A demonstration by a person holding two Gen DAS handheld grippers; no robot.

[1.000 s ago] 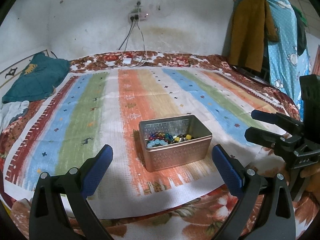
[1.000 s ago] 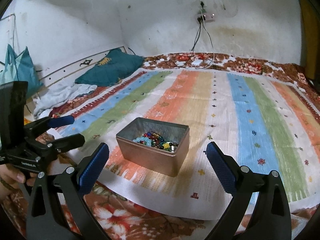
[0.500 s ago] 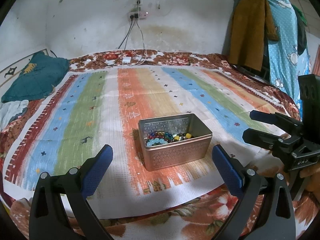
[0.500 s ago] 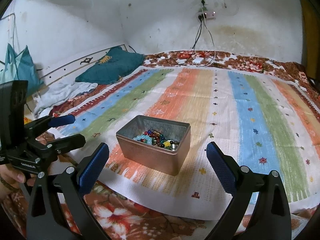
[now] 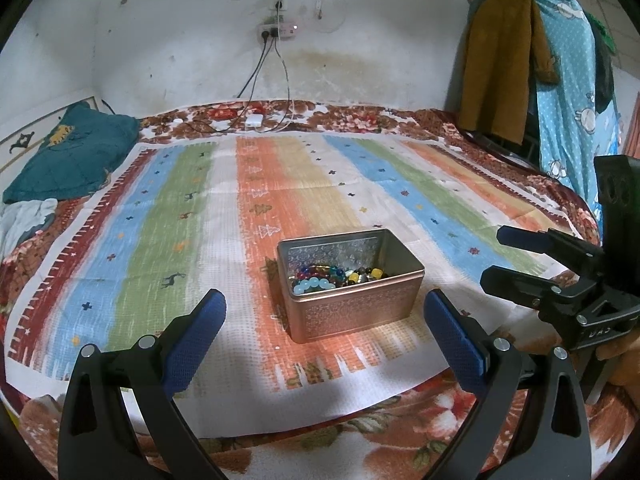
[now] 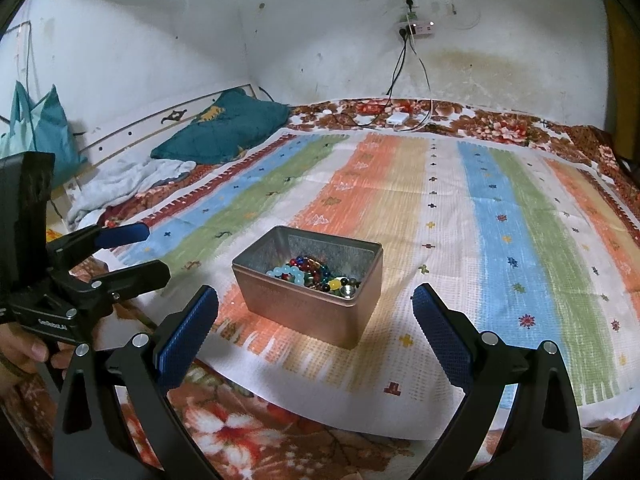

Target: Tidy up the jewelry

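Left wrist: left gripper [image 5: 325, 316] gaping empty, tin [image 5: 352, 304] of beads [image 5: 334, 276] sitting at 12 on striped cloth [image 5: 160, 216] | Right wrist: right gripper [image 6: 316, 312] hanging spread, tin [image 6: 304, 300] at 12, left gripper [image 6: 144, 252] hovering apart at 9, pillow [image 6: 228, 128] lying at 11.

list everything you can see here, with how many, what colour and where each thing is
Metal tin: one, silver, open, on the striped cloth's orange band.
Bead bracelets: a pile, count unclear, multicoloured, inside the tin.
Striped cloth: one, multicoloured, spread over the bed.
Floral blanket: one, brown and red, under the cloth.
Pillow: one, teal, far left corner.
Power strip: one, white, on the wall.
Charger: one, white, by the wall.
Hanging clothes: mustard and blue, far right.
Left claw: open, empty.
Right claw: open, empty.
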